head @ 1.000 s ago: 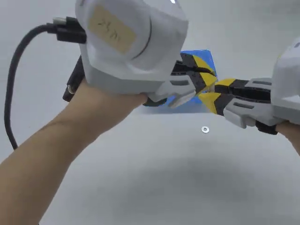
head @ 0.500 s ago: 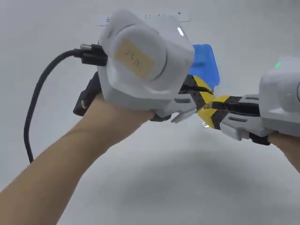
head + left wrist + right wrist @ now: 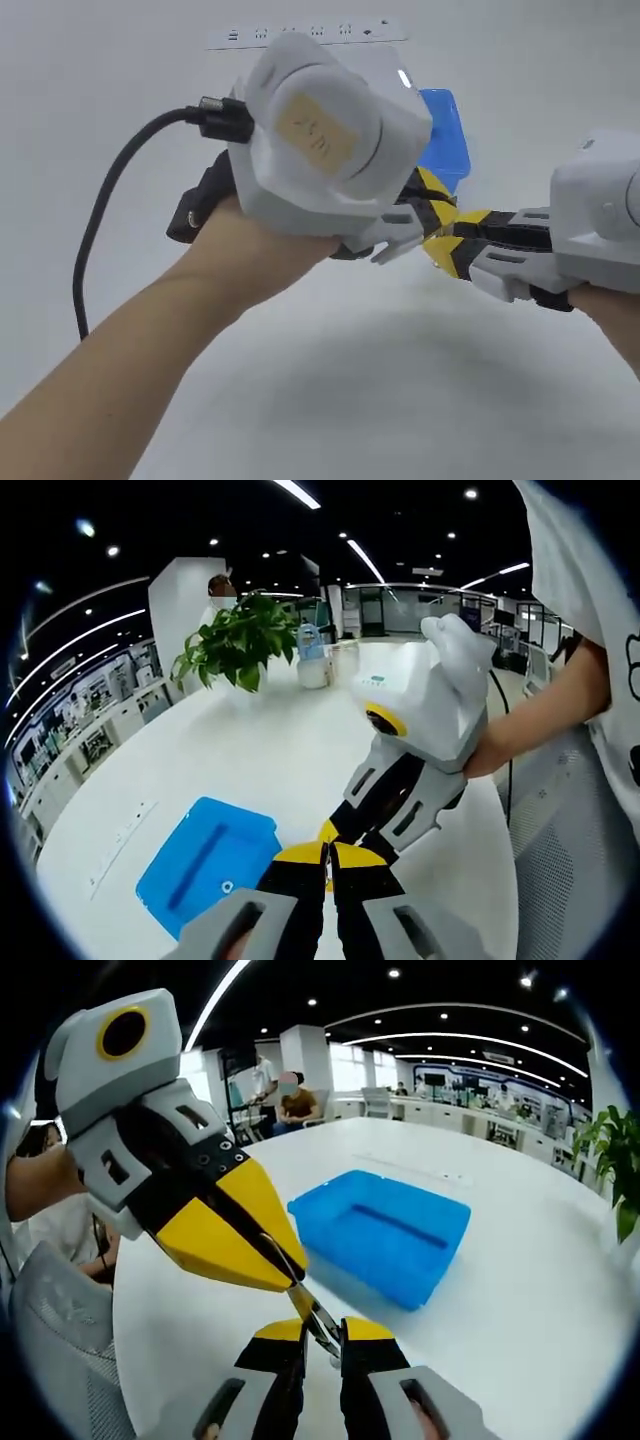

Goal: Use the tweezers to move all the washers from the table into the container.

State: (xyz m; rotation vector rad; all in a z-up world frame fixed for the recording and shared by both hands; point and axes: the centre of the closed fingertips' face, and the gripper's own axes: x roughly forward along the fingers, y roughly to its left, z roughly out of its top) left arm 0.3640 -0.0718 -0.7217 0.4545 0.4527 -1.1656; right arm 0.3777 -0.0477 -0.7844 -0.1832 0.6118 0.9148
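Already 1 washer (image 3: 228, 887) lies in the container (image 3: 195, 855). Near it, left gripper (image 3: 328, 850) & right gripper (image 3: 322, 1328) jaws both clamp the tweezers (image 3: 312, 1312). Washers left outside: can't tell.

Over the middle of the bench (image 3: 380, 390): left gripper (image 3: 438, 203) in from the left, right gripper (image 3: 453, 240) in from the right, tip to tip. Between them, tweezers (image 3: 318, 1318), one end at the left jaws, the other between the right jaws. Just behind the meeting tips, on the bench, the container (image 3: 447, 140). Farther back, along the far edge, a power strip (image 3: 305, 35). Off the left gripper's rear, a cable (image 3: 105, 215) looping down leftward. Beyond the container in the left gripper view, a plant (image 3: 235, 640).
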